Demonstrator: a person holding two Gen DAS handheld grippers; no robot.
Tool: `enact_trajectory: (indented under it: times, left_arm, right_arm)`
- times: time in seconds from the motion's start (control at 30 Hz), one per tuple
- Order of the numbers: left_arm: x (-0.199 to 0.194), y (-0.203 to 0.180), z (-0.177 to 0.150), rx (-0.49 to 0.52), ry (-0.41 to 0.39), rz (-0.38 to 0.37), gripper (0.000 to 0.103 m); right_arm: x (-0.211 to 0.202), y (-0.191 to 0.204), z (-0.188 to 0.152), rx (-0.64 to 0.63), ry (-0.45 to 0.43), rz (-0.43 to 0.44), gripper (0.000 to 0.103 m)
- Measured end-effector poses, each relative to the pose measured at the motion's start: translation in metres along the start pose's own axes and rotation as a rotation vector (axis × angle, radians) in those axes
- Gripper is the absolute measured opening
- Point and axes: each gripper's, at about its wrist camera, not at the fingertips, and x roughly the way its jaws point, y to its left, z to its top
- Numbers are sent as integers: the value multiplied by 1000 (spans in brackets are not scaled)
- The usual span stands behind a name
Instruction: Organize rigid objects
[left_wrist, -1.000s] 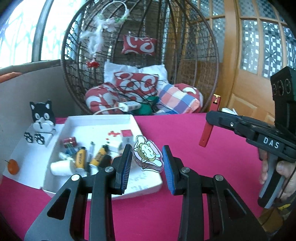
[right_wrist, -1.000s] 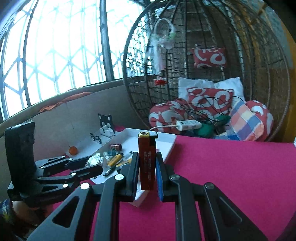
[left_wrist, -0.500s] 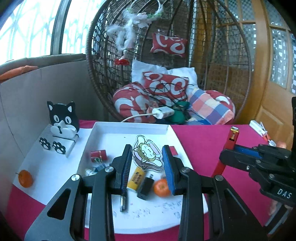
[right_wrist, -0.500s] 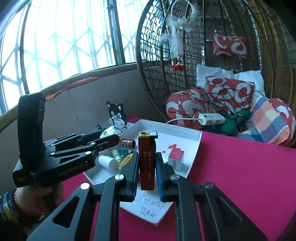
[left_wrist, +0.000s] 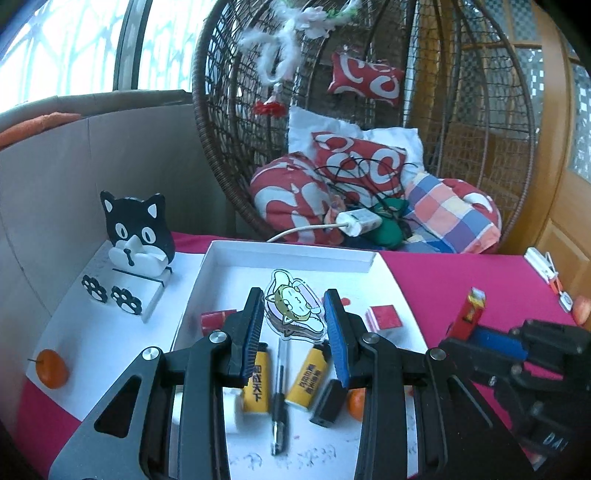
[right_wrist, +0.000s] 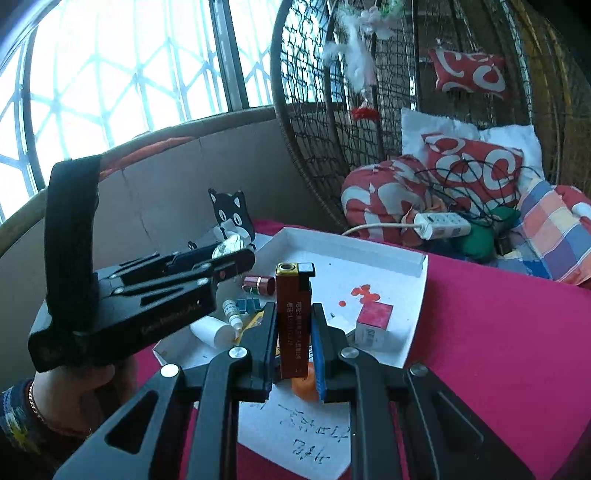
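Note:
My left gripper (left_wrist: 294, 314) is shut on a clear acrylic cartoon charm (left_wrist: 295, 308) and holds it above the white tray (left_wrist: 291, 254). My right gripper (right_wrist: 294, 317) is shut on an upright red-brown lighter (right_wrist: 293, 314) over the tray's near corner (right_wrist: 417, 266); it also shows in the left wrist view (left_wrist: 469, 314). In the tray lie two yellow lighters (left_wrist: 308, 380), a pen (left_wrist: 279, 398), a black block (left_wrist: 327, 402), a small orange ball (left_wrist: 356, 400), a red-topped cube (right_wrist: 373, 321), a white bottle (right_wrist: 212, 330) and a red cylinder (right_wrist: 260, 284).
The tray sits on a pink-red table (left_wrist: 461, 280). A black cat figure (left_wrist: 138, 232) and an orange ball (left_wrist: 51, 371) sit on a white board (left_wrist: 96, 332) to its left. A cardboard wall (left_wrist: 55, 184) stands at the left. A wicker hanging chair (left_wrist: 369, 166) with cushions stands behind.
Both grippers have moved in over the tray, each keeping its object. The left view now looks down on the tray's contents; the right gripper has come closer to the tray's near corner.

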Motion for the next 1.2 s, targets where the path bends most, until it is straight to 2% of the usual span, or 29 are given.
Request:
enact_trajectory:
  times: [0.1, 0.27, 0.43, 0.53, 0.57, 0.6, 0.63, 0.67, 0.77, 0.87, 1.1, 1.2]
  left_arm:
    - [10, 2, 1, -11, 19, 2, 33]
    - [43, 9, -7, -49, 106, 0, 33]
    - [51, 19, -15, -106, 123, -3, 33]
    - [48, 28, -14, -138, 91, 62, 54]
    - [47, 34, -13, -162, 75, 81, 75]
    - [45, 41, -13, -188, 62, 90, 97]
    - [44, 47, -13, -215, 53, 93, 103]
    - [42, 50, -13, -222, 49, 101, 103]
    - [37, 50, -13, -205, 39, 130, 103]
    - [31, 44, -14, -206, 21, 124, 103]
    - [-1, 34, -16, -253, -45, 101, 103]
    - [-15, 30, -19, -285, -59, 63, 103]
  right_arm:
    - [14, -2, -1, 8, 34, -2, 15]
    - [43, -11, -2, 38, 96, -16, 16]
    - [63, -12, 6, 9, 105, -44, 20]
    - [70, -12, 11, -30, 75, -137, 59]
    - [69, -16, 12, -21, 61, -153, 78]
    - [68, -21, 13, -2, 45, -162, 87]
    - [65, -27, 13, 21, 31, -168, 96]
    - [65, -28, 14, 24, 29, -179, 103]
    - [65, -26, 11, -8, 33, -226, 103]
    - [66, -23, 9, -13, 43, -228, 103]
    - [53, -13, 6, -20, 22, -219, 103]
    - [42, -10, 7, -9, -4, -213, 103]
